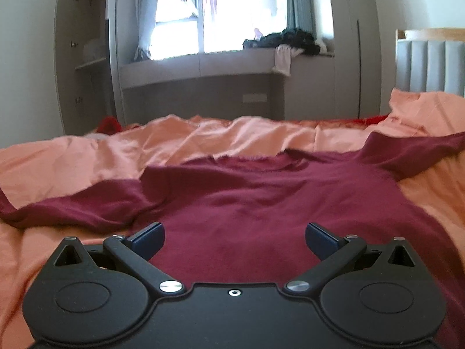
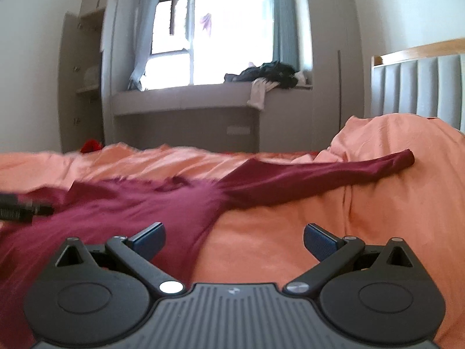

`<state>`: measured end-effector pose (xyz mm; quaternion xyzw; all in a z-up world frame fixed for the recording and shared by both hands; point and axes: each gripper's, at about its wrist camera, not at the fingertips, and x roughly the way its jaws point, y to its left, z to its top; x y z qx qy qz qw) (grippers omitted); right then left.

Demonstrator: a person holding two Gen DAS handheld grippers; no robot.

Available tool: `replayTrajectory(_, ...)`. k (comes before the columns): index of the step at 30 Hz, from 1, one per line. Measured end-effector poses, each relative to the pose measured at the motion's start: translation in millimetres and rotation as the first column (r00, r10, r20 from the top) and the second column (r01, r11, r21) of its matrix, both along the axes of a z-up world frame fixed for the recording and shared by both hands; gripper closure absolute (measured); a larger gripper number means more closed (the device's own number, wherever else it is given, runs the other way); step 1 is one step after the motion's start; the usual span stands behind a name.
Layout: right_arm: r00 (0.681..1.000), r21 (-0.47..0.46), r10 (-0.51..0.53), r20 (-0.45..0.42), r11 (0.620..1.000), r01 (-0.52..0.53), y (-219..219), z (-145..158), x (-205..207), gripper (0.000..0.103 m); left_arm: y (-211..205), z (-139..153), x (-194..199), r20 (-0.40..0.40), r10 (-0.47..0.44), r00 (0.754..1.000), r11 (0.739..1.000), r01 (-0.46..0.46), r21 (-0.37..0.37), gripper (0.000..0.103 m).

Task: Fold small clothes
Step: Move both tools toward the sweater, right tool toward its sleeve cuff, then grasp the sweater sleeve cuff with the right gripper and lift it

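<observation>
Both claws hover spread wide and empty: the left claw (image 1: 234,240) over the body of the maroon sweater (image 1: 261,203), the right claw (image 2: 234,240) straddling its side edge where it meets the orange duvet (image 2: 276,232). Pinching here risks gathering duvet with knit, since both are soft and rumpled. The sweater lies flat on the bed, fuzzy, lightly wrinkled, the right sleeve (image 2: 319,174) stretched out towards the headboard (image 2: 421,81).
</observation>
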<state>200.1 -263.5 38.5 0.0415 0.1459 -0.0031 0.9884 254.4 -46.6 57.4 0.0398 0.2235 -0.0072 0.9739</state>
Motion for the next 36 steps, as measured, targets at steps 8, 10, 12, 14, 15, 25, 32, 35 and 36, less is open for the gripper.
replayTrajectory(8, 0.989, -0.042, -0.115, 0.094, 0.992, 0.119, -50.9, -19.9, 48.5, 0.0, 6.9, -29.0, 22.5, -0.067, -0.004, 0.998, 1.0, 0.003, -0.016, 0.0)
replayTrajectory(10, 0.986, -0.054, -0.127, 0.112, 0.99, 0.134, -59.1, -25.1, 59.5, 0.0, 9.6, -31.3, 23.8, -0.075, -0.009, 0.997, 0.999, 0.006, -0.037, 0.0)
replayTrajectory(12, 0.984, -0.053, -0.135, 0.117, 0.989, 0.142, -66.6, -30.0, 70.8, 0.0, 13.1, -33.2, 25.2, -0.077, -0.009, 0.997, 0.999, 0.004, -0.054, 0.0)
replayTrajectory(14, 0.984, -0.046, -0.136, 0.118, 0.989, 0.142, -72.7, -33.4, 79.1, 0.0, 15.8, -37.3, 25.8, -0.084, -0.008, 0.996, 0.998, 0.002, -0.07, 0.0)
replayTrajectory(15, 0.984, -0.047, -0.137, 0.116, 0.989, 0.143, -75.8, -35.5, 83.9, 0.0, 17.4, -40.1, 25.6, -0.086, -0.008, 0.996, 0.997, 0.001, -0.08, 0.0)
replayTrajectory(25, 0.976, -0.029, -0.205, 0.07, 0.978, 0.208, -123.4, -45.2, 119.4, 0.0, 18.2, -55.4, 23.4, -0.077, -0.016, 0.997, 0.994, 0.007, -0.109, 0.0)
replayTrajectory(32, 0.954, 0.157, -0.3, 0.026, 0.943, 0.292, -198.4, -31.6, 164.8, 0.0, 20.6, -57.5, 23.1, -0.071, -0.021, 0.997, 0.992, 0.012, -0.123, 0.0)
replayTrajectory(35, 0.943, 0.203, -0.332, 0.014, 0.924, 0.323, -226.2, -31.1, 185.8, 0.0, 22.0, -57.8, 22.9, -0.07, -0.022, 0.997, 0.991, 0.013, -0.13, 0.0)
replayTrajectory(36, 0.935, 0.205, -0.355, 0.022, 0.917, 0.343, -231.9, -30.8, 191.3, 0.0, 22.0, -57.8, 22.9, -0.069, -0.022, 0.997, 0.992, 0.013, -0.129, 0.0)
